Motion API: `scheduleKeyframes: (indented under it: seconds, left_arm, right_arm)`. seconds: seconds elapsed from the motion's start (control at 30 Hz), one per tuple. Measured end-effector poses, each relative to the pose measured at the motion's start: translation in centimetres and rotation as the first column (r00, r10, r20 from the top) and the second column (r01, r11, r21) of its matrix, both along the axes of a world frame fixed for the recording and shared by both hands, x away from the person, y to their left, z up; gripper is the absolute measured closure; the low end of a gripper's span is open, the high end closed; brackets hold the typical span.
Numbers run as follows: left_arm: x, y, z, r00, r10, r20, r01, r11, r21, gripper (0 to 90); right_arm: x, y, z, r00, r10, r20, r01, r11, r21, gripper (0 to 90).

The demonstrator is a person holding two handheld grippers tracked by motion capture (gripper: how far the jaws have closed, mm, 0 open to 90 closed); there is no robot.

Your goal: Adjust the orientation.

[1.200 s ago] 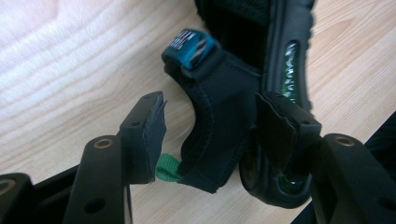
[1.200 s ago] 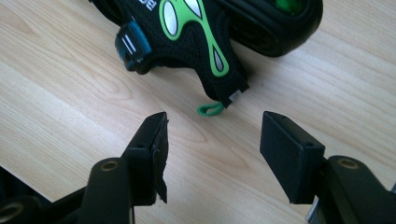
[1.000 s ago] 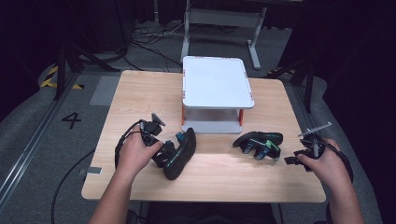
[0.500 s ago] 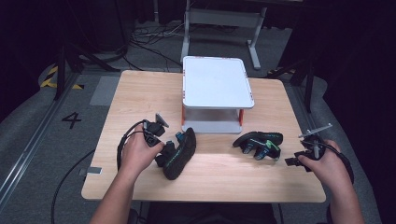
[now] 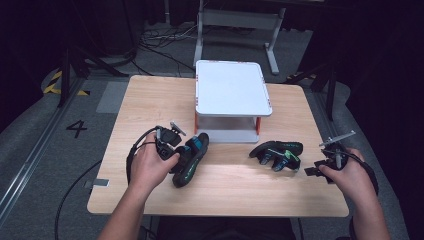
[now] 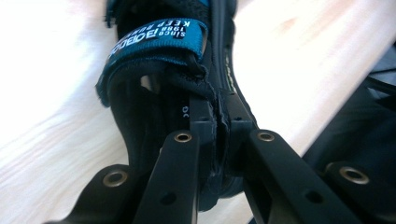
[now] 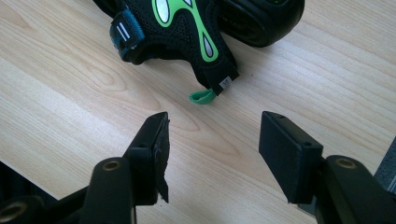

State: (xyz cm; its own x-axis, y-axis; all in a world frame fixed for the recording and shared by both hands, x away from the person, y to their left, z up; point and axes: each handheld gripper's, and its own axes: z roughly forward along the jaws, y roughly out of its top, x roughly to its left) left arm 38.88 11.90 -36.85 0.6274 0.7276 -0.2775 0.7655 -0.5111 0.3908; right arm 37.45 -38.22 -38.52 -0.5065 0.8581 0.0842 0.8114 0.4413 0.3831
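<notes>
Two black climbing shoes lie unshelved: my left gripper (image 6: pixel 219 135) pinches the blue-strapped one (image 5: pixel 190 157), my right gripper (image 7: pixel 212 154) gapes near the green-patterned one (image 7: pixel 196 23).

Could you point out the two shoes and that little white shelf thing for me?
Left shoe (image 5: pixel 190 160): high view, on its dark side.
Right shoe (image 5: pixel 277 151): high view, on its black and green upper.
White shelf (image 5: pixel 232 94): high view, on its flat top board.
</notes>
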Motion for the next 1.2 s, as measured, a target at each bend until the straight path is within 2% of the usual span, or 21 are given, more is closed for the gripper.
scheduleKeyframes:
  seconds: [0.1, 0.2, 0.23, 0.3, 0.43, 0.53, 0.6, 0.67, 0.73, 0.77, 0.8, 0.83, 0.87, 0.93, 0.97, 1.0, 1.07, 1.1, 1.13, 1.17, 1.2]
  left_arm:
    - [0.5, 0.7, -0.1, 0.9986, 0.051, 0.011, -0.051, 0.9986, 0.016, 85.9]
    - [0.9, 0.6, -0.6, 0.9977, 0.068, 0.007, -0.068, 0.9973, 0.029, 85.7]
    - [1.4, 0.6, -1.2, 0.9982, 0.052, -0.030, -0.053, 0.9986, -0.010, 85.7]
    - [1.5, 0.2, -1.5, 0.9981, 0.038, -0.048, -0.039, 0.9989, -0.027, 85.6]
    - [1.4, -1.1, -1.7, 0.9987, 0.008, -0.050, -0.009, 0.9999, -0.013, 85.4]
    - [1.2, -3.5, -2.6, 0.9982, -0.031, -0.051, 0.032, 0.9994, 0.011, 84.2]
    - [1.2, -4.0, -2.9, 0.9969, -0.041, -0.067, 0.042, 0.9990, 0.013, 79.2]
    - [0.8, -4.8, -2.9, 0.9918, -0.075, -0.103, 0.069, 0.9959, -0.057, 66.8]
    - [0.5, -4.7, -2.2, 0.9933, -0.076, -0.087, 0.071, 0.9958, -0.058, 63.0]
    - [0.0, -4.3, -1.1, 0.9969, -0.065, -0.045, 0.063, 0.9971, -0.044, 60.5]
    - [0.0, -4.3, -1.1, 0.9969, -0.065, -0.045, 0.063, 0.9971, -0.044, 60.5]
    - [-0.3, -3.8, -0.3, 0.9982, -0.058, -0.017, 0.057, 0.9975, -0.040, 60.5]
    - [-0.4, -3.1, 0.6, 0.9991, -0.035, 0.025, 0.036, 0.9991, -0.025, 60.1]
    - [-0.1, -2.2, 0.9, 0.9976, -0.007, 0.069, 0.005, 0.9998, 0.022, 57.9]
    - [-0.1, -2.2, 0.9, 0.9976, -0.007, 0.069, 0.005, 0.9998, 0.022, 54.7]
    - [0.3, -1.9, 0.6, 0.9964, 0.005, 0.085, -0.011, 0.9978, 0.065, 54.7]
    - [0.8, -1.7, -0.1, 0.9969, 0.006, 0.079, -0.014, 0.9943, 0.105, 50.3]
    - [1.5, -2.2, -1.3, 0.9991, -0.024, 0.035, 0.020, 0.9925, 0.121, 50.2]
    - [1.5, -2.2, -1.3, 0.9991, -0.024, 0.035, 0.020, 0.9925, 0.121, 49.6]
    - [2.2, -3.0, -2.3, 0.9985, -0.050, 0.023, 0.047, 0.9885, 0.144, 49.6]
    - [2.5, -3.3, -2.8, 0.9982, -0.053, 0.030, 0.047, 0.9838, 0.173, 51.9]
  right_arm:
    - [-0.1, 0.0, -0.1, 1.0000, -0.002, -0.001, 0.002, 1.000, -0.001, 43.9]
    - [-0.1, 0.0, -0.1, 1.0000, 0.001, -0.003, -0.001, 1.000, -0.004, 43.8]
    - [-0.2, 0.1, -0.2, 1.0000, 0.001, -0.001, -0.001, 1.000, -0.005, 43.8]
    - [-0.2, 0.1, -0.2, 1.0000, 0.001, -0.005, -0.001, 1.000, -0.005, 43.7]
    - [-0.2, 0.0, -0.3, 1.0000, -0.004, -0.005, 0.004, 1.000, -0.009, 43.7]
    - [-0.2, 0.3, -0.4, 1.0000, 0.004, -0.007, -0.005, 1.000, -0.010, 43.6]
    - [-0.2, 0.5, -0.5, 0.9999, 0.013, -0.009, -0.013, 1.000, -0.011, 43.4]
    - [-0.1, 0.6, -0.5, 0.9997, 0.021, -0.012, -0.021, 1.000, -0.011, 43.2]
    - [-0.1, 0.6, -0.5, 0.9997, 0.024, -0.009, -0.024, 1.000, -0.011, 43.1]
    - [-0.1, 0.6, -0.4, 0.9996, 0.027, -0.006, -0.027, 1.000, -0.008, 43.0]
    - [-0.1, 0.6, -0.4, 0.9996, 0.027, -0.006, -0.027, 1.000, -0.008, 43.0]
    - [-0.1, 0.7, -0.3, 0.9997, 0.026, -0.003, -0.026, 1.000, -0.008, 42.9]
    - [0.0, 0.7, -0.4, 0.9997, 0.024, -0.004, -0.024, 1.000, -0.008, 42.6]
    - [0.0, 0.8, -0.5, 0.9995, 0.030, -0.003, -0.030, 0.999, -0.011, 42.4]
    - [0.0, 0.8, -0.5, 0.9995, 0.030, -0.003, -0.030, 0.999, -0.011, 42.4]
    - [0.0, 0.8, -0.5, 0.9995, 0.031, -0.004, -0.031, 0.999, -0.011, 42.2]
    - [-0.1, 1.0, -0.6, 0.9992, 0.039, -0.004, -0.039, 0.999, -0.010, 41.7]
    - [-0.2, 1.0, -0.7, 0.9992, 0.039, -0.004, -0.039, 0.999, -0.012, 41.5]
    - [-0.2, 1.0, -0.7, 0.9992, 0.039, -0.004, -0.039, 0.999, -0.012, 41.5]
    - [-0.3, 1.0, -0.9, 0.9992, 0.039, -0.009, -0.039, 0.999, -0.013, 41.4]
    - [-0.4, 0.9, -1.0, 0.9993, 0.035, -0.012, -0.035, 0.999, -0.014, 41.3]
